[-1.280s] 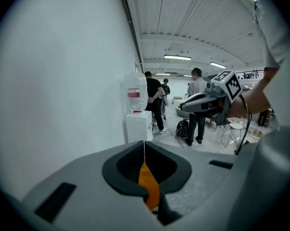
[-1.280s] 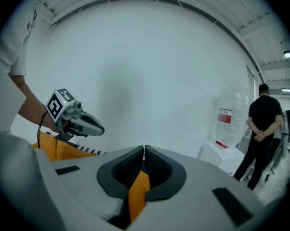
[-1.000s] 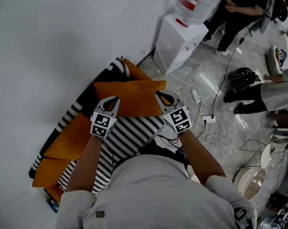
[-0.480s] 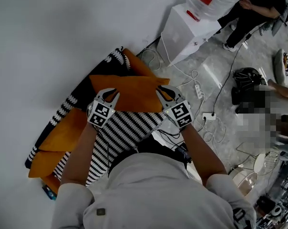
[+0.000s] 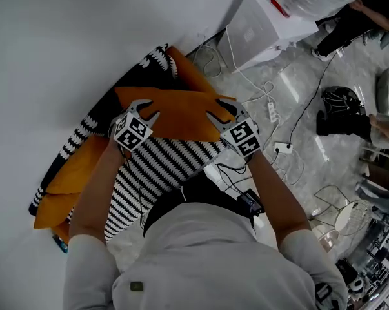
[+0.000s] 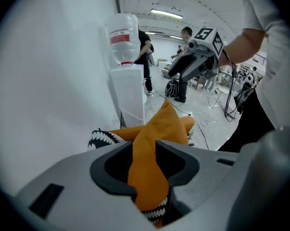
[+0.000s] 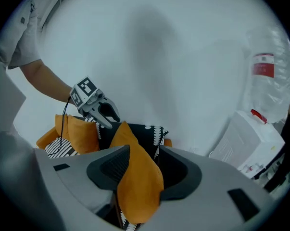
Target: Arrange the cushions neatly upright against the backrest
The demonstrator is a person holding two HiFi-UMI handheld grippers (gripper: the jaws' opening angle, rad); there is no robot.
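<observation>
An orange cushion (image 5: 178, 112) stands on the sofa against a black cushion with white print (image 5: 157, 62) at the wall. My left gripper (image 5: 144, 108) is at the orange cushion's left corner and my right gripper (image 5: 217, 108) at its right corner. Both sets of jaws are opening. In the left gripper view the orange corner (image 6: 157, 129) lies loosely between the spread jaws. The right gripper view shows the other corner (image 7: 135, 167) the same way, with a gap beside it. A black-and-white striped cushion (image 5: 159, 170) lies in front, below the grippers.
More orange cushions (image 5: 75, 170) lie at the sofa's left end. A white water dispenser (image 5: 265, 24) stands right of the sofa. Cables and a power strip (image 5: 270, 112) lie on the floor. A black bag (image 5: 339, 102) and people's legs (image 5: 349, 18) are farther right.
Both grippers' jaws have spread apart off the orange cushion's corners. The cushion and both grippers have moved slightly up toward the wall.
</observation>
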